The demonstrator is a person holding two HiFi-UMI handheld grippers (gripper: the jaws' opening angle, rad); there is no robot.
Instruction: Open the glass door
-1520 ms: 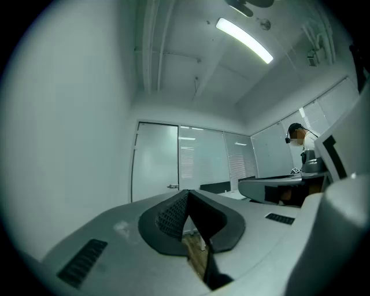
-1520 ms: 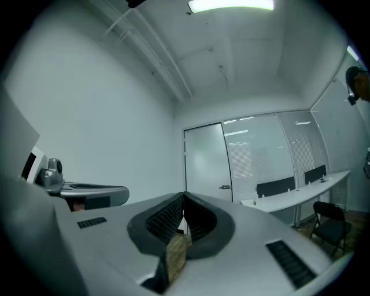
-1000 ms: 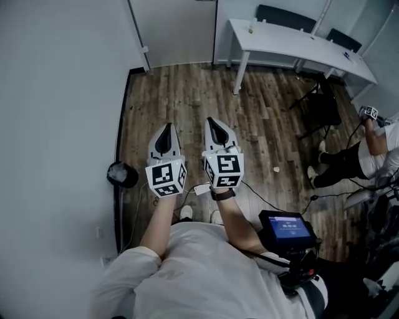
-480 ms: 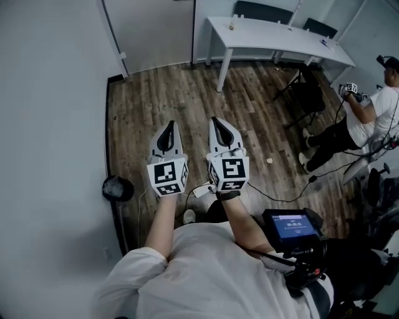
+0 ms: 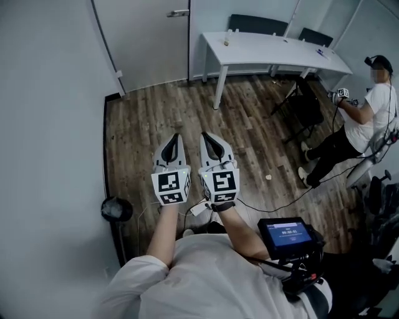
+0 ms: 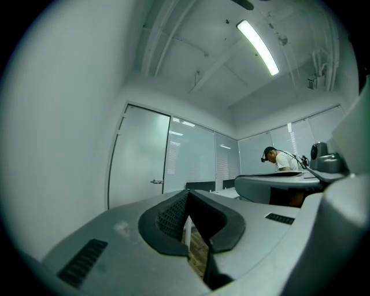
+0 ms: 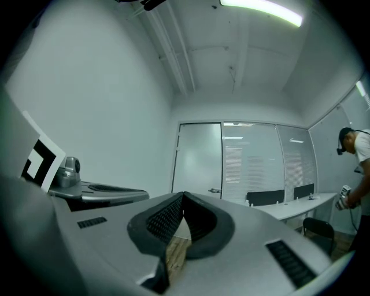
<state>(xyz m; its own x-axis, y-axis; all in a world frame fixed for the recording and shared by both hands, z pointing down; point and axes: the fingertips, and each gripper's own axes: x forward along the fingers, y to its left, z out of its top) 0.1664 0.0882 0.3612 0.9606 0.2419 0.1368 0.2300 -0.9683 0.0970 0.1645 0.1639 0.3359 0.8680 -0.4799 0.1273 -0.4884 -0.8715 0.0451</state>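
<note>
So both tools are hanging side by side out in front of the person, well apart from the glass door. The left tool is keeping its jaws pressed together with nothing between them. The right tool, just beside it, is doing exactly the same, so it's empty too. Both are pointing out over the wood floor toward the far end of the room. The door is sitting in that far wall, ahead of the tools and a bit to their left, and it's looking shut. Its lever handle is sticking out near the door's right edge. In the left gripper view the door is showing up left of the jaw tips, and in the right gripper view it's showing almost straight above them. A white table is standing to the right of the door, and another person is standing over at the far right.
</note>
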